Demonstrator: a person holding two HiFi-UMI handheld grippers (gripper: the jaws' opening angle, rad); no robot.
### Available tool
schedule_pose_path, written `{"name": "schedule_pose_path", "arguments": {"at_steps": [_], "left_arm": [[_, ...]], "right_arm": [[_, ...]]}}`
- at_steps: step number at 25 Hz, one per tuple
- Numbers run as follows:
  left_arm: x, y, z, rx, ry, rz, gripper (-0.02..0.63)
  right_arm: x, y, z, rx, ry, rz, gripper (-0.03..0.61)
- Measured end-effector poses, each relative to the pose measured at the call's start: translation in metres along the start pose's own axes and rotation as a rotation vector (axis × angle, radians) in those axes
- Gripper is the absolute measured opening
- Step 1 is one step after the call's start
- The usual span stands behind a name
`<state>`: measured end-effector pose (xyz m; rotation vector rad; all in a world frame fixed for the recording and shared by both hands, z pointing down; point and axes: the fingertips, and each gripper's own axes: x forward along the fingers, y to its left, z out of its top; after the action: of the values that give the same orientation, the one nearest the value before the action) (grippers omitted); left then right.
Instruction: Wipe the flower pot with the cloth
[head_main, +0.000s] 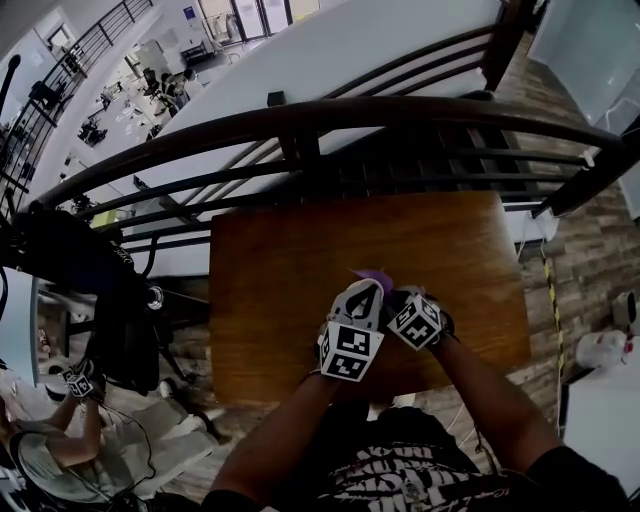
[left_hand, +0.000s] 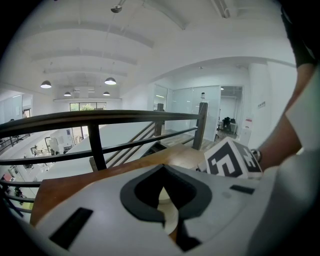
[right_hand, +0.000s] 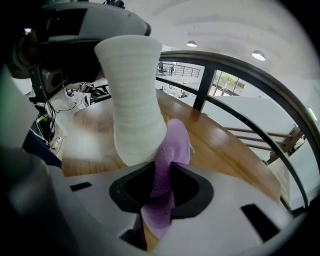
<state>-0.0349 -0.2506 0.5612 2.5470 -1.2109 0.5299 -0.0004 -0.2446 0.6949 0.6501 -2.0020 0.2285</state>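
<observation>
The white ribbed flower pot (right_hand: 132, 100) hangs tilted above the wooden table (head_main: 270, 300), with my left gripper (left_hand: 165, 200) shut on its cream rim (left_hand: 169, 212). My right gripper (right_hand: 160, 195) is shut on a purple cloth (right_hand: 167, 160). The cloth's free end lies against the pot's lower side. In the head view both grippers sit close together over the table's near edge: the left gripper (head_main: 362, 298), the right gripper (head_main: 402, 302), and a bit of purple cloth (head_main: 373, 274) showing beyond them. There the pot itself is hidden behind the grippers.
A dark curved railing (head_main: 300, 125) runs right behind the table's far edge, with an open drop to a lower floor beyond. Another person (head_main: 60, 440) and dark equipment (head_main: 90, 270) are to the left of the table. A brick floor (head_main: 590, 250) lies to the right.
</observation>
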Motion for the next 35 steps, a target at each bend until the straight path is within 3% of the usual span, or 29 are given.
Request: {"name": "schedule_pose_path", "arguments": {"at_steps": [13,17,21,28,35], "left_arm": [[-0.001,0.0,-0.001,-0.003,0.004,0.011,-0.002],[-0.001,0.0,-0.001,-0.005,0.003,0.009,-0.002],[-0.001,0.003,-0.001,-0.002,0.005,0.006,-0.002],[0.002,0.001,-0.002,0.009,0.01,0.002,-0.002],[0.0,0.001,-0.001,0.011,0.01,0.001,-0.002]], "right_arm": [[-0.011,0.069,-0.013,0.045,-0.014,0.104,0.075],[-0.007,0.103,0.004,0.032,-0.053,0.177,0.075],[0.004,0.117,0.032,0.036,-0.105,0.196,0.075],[0.008,0.124,0.039,0.01,-0.118,0.21,0.075],[-0.006,0.095,-0.003,0.099,-0.075,0.174,0.075]]}}
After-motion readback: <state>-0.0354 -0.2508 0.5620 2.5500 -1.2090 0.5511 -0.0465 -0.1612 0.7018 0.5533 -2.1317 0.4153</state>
